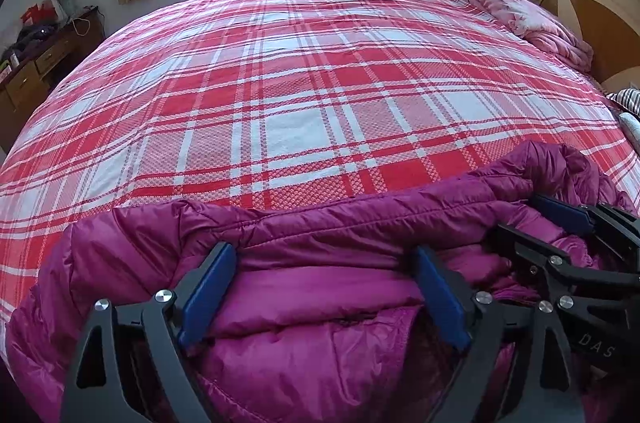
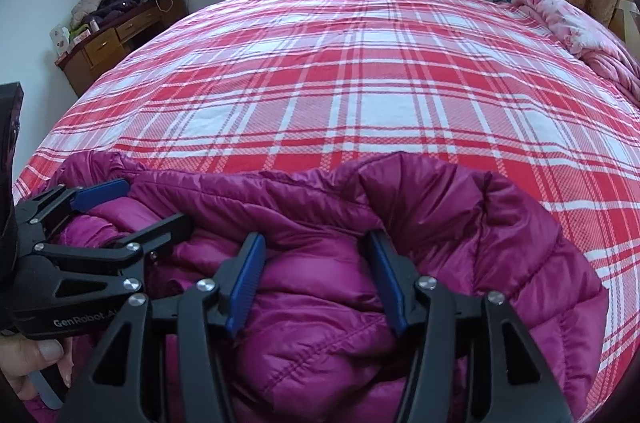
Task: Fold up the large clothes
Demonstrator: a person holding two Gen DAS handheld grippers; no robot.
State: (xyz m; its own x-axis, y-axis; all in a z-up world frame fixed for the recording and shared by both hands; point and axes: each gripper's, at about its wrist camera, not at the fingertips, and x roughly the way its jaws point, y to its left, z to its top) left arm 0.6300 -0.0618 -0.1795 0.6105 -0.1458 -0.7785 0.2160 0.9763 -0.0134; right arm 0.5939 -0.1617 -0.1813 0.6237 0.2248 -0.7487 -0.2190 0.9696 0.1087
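Left wrist view: purple puffer jacket point(image 1: 320, 263) bunched at near edge of plaid bed point(image 1: 300, 95) — left gripper point(image 1: 324, 263) and right gripper point(image 2: 316, 255) both spread open over it, not pinching — folding barely begun.

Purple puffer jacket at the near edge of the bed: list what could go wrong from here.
1. The puffer jacket looks slick and puffy; it bulges between the pads of the right gripper, so a grasp may take one layer and slip.
2. The left gripper stands wide over a thick fold; closing may bunch it.
3. Both grippers sit close together and could collide.
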